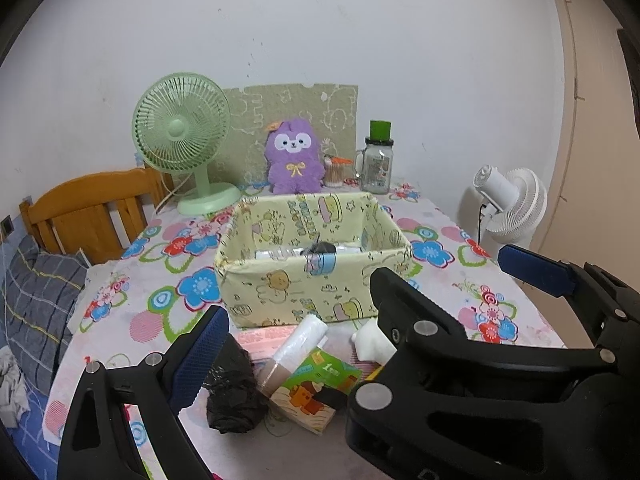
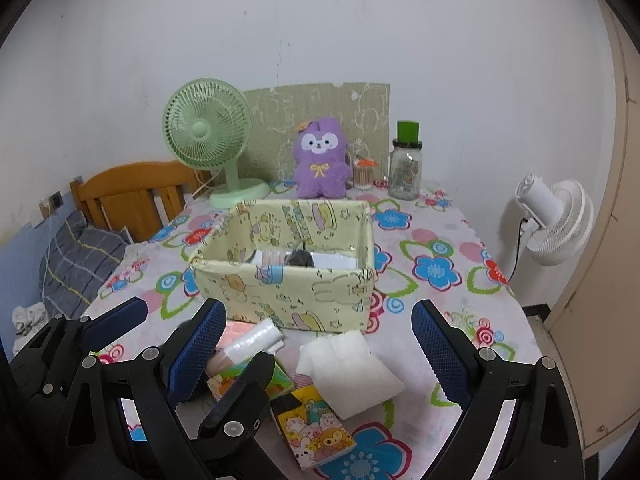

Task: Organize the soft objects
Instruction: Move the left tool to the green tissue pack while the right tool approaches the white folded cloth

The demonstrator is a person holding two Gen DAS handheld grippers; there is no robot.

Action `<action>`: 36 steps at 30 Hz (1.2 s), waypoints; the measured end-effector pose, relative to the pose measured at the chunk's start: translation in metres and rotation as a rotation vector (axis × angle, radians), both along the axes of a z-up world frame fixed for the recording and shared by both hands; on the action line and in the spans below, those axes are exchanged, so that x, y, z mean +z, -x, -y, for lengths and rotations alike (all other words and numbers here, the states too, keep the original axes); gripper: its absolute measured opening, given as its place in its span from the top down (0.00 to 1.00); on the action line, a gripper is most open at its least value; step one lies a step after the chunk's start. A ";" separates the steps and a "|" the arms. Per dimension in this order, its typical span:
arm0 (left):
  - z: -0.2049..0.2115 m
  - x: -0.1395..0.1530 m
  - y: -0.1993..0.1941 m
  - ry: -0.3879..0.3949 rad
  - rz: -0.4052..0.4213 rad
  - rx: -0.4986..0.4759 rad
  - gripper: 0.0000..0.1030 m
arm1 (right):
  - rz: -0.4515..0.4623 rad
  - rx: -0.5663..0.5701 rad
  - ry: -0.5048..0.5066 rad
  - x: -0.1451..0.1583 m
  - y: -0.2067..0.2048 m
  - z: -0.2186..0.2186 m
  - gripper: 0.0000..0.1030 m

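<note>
Both grippers hover low over the near edge of the counter [image 2: 460, 240], each with its fingers spread apart and holding nothing. The left gripper [image 1: 296, 344] frames a crumpled black bag [image 1: 234, 392] and a roll of white bags [image 1: 296, 340]; the right gripper [image 2: 320, 364] frames a white folded cloth [image 2: 352, 372] at its 12 o'clock. These soft things lie in a loose pile with a green packet [image 1: 316, 388] and a cartoon-printed packet [image 2: 316, 428], just beside the near wall of the yellow fabric box [image 2: 288, 292]. The box stands at 12 o'clock from the pile, open-topped and already holding a few items, so it is probably where the pile should go. A purple plush [image 2: 320, 160] sits upright at the far edge between a green fan [image 2: 208, 132] and a glass jar [image 2: 406, 168].
</note>
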State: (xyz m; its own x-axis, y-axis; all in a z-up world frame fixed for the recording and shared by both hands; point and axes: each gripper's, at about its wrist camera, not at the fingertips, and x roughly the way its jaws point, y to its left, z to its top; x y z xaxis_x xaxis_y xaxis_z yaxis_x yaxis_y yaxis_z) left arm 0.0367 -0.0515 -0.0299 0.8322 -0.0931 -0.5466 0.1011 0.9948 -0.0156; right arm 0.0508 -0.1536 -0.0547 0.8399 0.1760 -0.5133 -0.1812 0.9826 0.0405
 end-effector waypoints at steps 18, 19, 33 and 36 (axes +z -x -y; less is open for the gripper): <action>0.002 -0.043 -0.004 -0.023 -0.070 -0.016 0.06 | -0.064 0.025 0.002 -0.042 -0.004 -0.001 0.07; 0.002 -0.045 -0.004 -0.026 -0.074 -0.014 0.06 | -0.066 0.028 -0.002 -0.044 -0.004 0.000 0.07; -0.001 -0.069 -0.013 -0.029 -0.134 -0.017 0.06 | -0.153 0.016 -0.034 -0.073 -0.015 0.011 0.07; -0.002 -0.075 -0.015 -0.031 -0.149 -0.015 0.06 | -0.174 0.012 -0.032 -0.079 -0.018 0.012 0.08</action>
